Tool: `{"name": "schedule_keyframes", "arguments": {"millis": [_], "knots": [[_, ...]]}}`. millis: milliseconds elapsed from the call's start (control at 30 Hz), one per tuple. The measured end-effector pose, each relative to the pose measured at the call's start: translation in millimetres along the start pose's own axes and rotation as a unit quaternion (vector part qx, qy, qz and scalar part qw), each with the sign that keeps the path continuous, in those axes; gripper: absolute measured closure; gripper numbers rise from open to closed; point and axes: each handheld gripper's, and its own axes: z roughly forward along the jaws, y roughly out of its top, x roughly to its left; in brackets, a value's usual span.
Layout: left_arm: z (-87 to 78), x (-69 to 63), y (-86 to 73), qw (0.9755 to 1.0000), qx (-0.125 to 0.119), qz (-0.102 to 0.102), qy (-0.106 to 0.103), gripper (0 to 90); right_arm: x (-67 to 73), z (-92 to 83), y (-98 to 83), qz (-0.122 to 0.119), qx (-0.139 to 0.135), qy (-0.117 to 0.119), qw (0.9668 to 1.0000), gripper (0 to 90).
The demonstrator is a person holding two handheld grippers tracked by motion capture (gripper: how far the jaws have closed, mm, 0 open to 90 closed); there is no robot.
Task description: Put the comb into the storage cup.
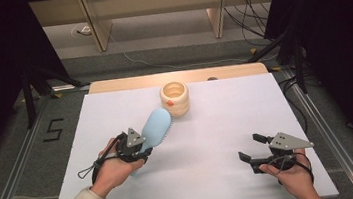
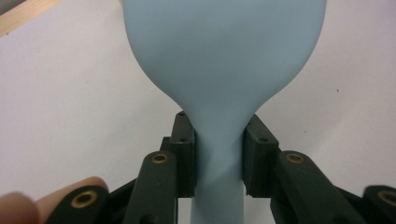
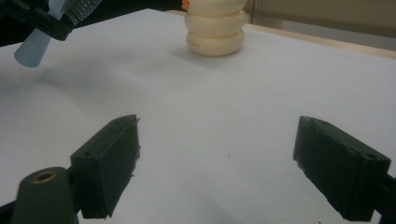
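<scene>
Clamping the handle of a pale blue hairbrush [image 1: 156, 127], the left gripper [image 1: 137, 146] sat over the left half of the white table [image 1: 213, 176]; in the left gripper view both black pads pressed against the narrow neck of the handle just below the broad oval head. The brush head pointed up and away toward a cream ribbed cup [image 1: 175, 98] with an orange spot on its side, which stood near the far edge of the table. The bristled edge of the head lay just beside the cup's base, though whether they touched could not be told. The right gripper [image 1: 251, 148] hovered low over the right side, well apart from the brush, its jaws spread wide with nothing between them.
</scene>
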Motion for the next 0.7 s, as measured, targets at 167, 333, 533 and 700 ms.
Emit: {"name": "schedule_keyframes", "arguments": {"millis": [167, 333, 533, 700], "knots": [[-1.5, -0.6, -0.3, 0.9999, -0.010, -0.004, 0.005, 69.6, 0.3, -0.1, 0.1, -0.001, 0.000, 0.000, 1.0000, 15.6], [-2.8, -2.1, 1.0, 0.9998, -0.020, -0.006, 0.006, 69.6, 0.2, 0.1, 0.0, 0.000, 0.000, 0.000, 1.0000, 15.6], [-3.2, -2.7, 1.6, 0.9996, -0.026, -0.008, 0.006, 69.6, 0.2, 0.1, 0.0, 0.000, 0.000, 0.000, 1.0000, 15.6], [-4.4, -2.7, 2.3, 0.9994, -0.033, -0.009, 0.009, 69.5, 0.1, 0.2, 0.0, 0.000, -0.001, 0.000, 1.0000, 15.7]]}}
